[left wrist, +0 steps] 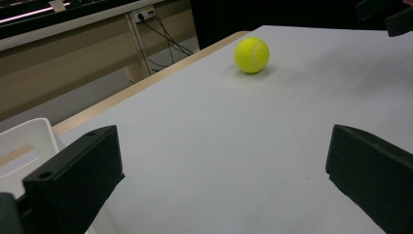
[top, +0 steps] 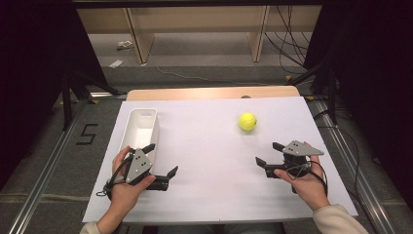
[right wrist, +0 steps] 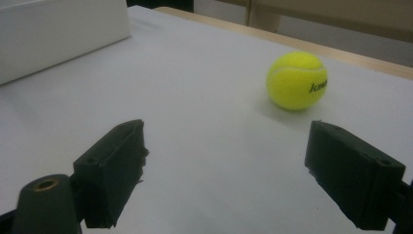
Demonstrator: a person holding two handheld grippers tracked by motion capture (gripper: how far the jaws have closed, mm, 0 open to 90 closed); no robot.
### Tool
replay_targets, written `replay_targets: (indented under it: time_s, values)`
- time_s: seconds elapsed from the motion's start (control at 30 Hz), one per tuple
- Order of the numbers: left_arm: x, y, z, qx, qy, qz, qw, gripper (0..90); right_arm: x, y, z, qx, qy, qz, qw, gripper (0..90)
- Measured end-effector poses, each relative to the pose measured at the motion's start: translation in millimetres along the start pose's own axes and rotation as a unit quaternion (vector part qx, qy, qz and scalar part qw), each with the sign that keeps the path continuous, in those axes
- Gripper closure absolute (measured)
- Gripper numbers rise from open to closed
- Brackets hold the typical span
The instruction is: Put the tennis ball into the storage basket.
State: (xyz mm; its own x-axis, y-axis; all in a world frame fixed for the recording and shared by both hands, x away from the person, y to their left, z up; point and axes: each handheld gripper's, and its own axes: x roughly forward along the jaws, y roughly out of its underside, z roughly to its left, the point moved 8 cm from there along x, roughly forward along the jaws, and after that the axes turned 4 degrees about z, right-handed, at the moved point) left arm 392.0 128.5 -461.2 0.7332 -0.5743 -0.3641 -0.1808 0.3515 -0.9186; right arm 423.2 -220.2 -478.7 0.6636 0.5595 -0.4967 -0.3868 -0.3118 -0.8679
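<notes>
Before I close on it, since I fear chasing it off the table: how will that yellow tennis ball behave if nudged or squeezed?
The tennis ball is round and rests free on the flat white table cover, so a nudge would probably send it rolling. Its fuzzy felt should grip rather than slip. It likely weighs little and gives slightly; the right gripper, with its fingers apart, looks wide enough.

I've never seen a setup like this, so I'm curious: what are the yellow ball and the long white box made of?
The yellow ball looks like a tennis ball: fuzzy matte felt, a pale curved seam and black printed lettering, probably over rubber. The white box seems to be plastic: smooth, thin, evenly white walls with rounded corners and a slight sheen, though I can't be sure from its look alone.
</notes>
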Motion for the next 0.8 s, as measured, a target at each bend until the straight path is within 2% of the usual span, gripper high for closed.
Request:
replay_targets:
  time_s: [0.1,0.4,0.6,0.8]
  values:
    - [0.2,0.5,-0.4,0.003,0.000,0.002,1.0000,0.0,0.2,1.5,-0.9,0.004,0.001,0.002,1.0000,15.9]
    - [-1.2,-1.5,-2.6,0.007,0.001,-0.001,1.0000,0.0,1.7,1.8,1.6,-0.012,0.007,0.012,0.9998,15.8]
    - [-0.7,-0.5,-2.2,0.008,0.000,0.001,1.0000,0.0,4.7,-7.6,5.7,-0.010,0.007,0.005,0.9999,15.7]
    - [-1.0,-1.1,-2.3,0.010,0.000,0.000,1.0000,0.0,15.3,-18.9,10.5,-0.030,0.007,0.006,0.9995,15.5]
